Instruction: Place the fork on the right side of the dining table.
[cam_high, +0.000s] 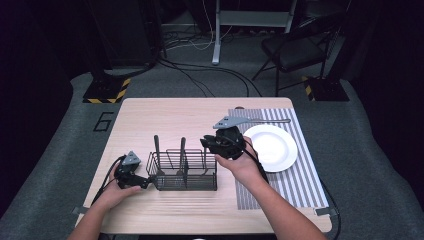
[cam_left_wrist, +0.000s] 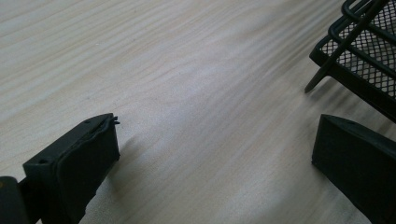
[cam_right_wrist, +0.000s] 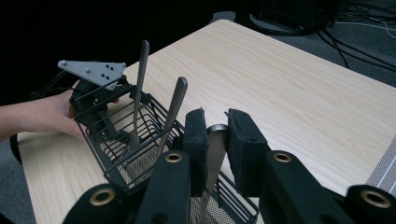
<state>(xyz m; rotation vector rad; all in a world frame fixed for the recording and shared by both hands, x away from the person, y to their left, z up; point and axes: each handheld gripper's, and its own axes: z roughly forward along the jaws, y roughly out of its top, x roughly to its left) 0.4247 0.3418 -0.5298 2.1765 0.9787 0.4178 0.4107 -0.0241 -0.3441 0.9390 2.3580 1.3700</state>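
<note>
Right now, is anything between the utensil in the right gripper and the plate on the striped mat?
Nothing visible. The right gripper clamps the utensil handle in the mesh caddy; bare tabletop and striped mat lie between it and the white plate.

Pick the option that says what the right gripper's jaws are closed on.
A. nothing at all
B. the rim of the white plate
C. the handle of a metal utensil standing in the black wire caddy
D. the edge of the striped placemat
C: in the right gripper view, the right gripper has its jaws pressed on either side of a metal utensil handle that rises out of the black wire caddy.
</note>
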